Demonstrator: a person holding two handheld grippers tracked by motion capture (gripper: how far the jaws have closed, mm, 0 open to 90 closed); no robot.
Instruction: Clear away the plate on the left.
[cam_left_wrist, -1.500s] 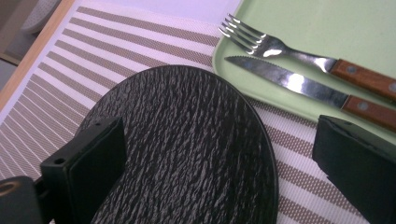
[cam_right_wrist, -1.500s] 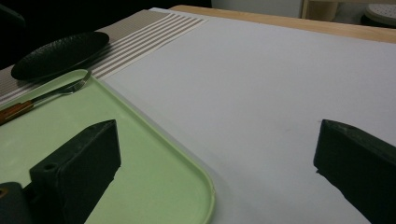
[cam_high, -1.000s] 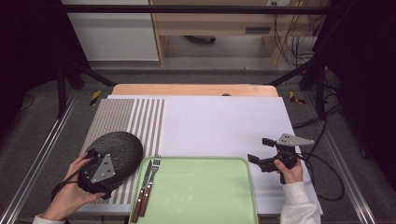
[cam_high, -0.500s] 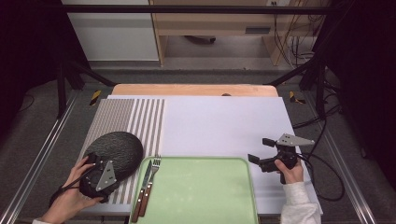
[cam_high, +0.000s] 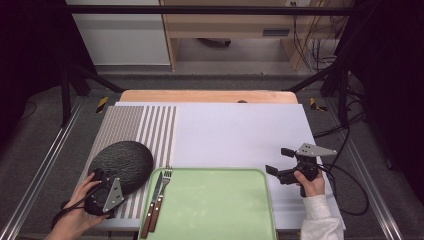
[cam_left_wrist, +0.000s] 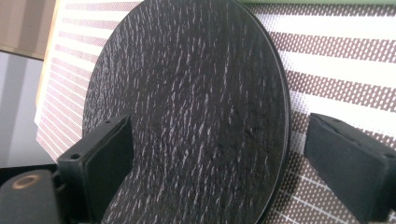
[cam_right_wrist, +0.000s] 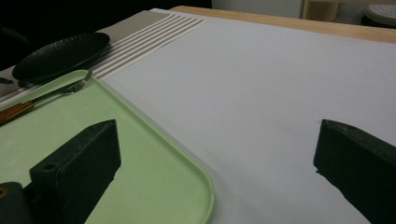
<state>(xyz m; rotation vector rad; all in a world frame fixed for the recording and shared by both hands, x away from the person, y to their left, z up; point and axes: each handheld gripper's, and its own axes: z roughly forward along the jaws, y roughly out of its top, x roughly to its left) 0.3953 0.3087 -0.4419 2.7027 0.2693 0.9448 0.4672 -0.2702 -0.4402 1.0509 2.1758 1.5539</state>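
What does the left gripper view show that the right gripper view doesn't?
Left gripper view: the black plate close up, with its rough texture. Its rim lies between the jaws of the left hand-held gripper, which have just been closing, and one jaw is clear of the rim. Right gripper view: the green tray, a fork on it and the white mat, with the right hand-held gripper open over them. Both: the black plate on the striped placemat.

plate (cam_high: 121, 160): black, textured | tray (cam_high: 215, 210): light green | mat (cam_high: 135, 125): striped
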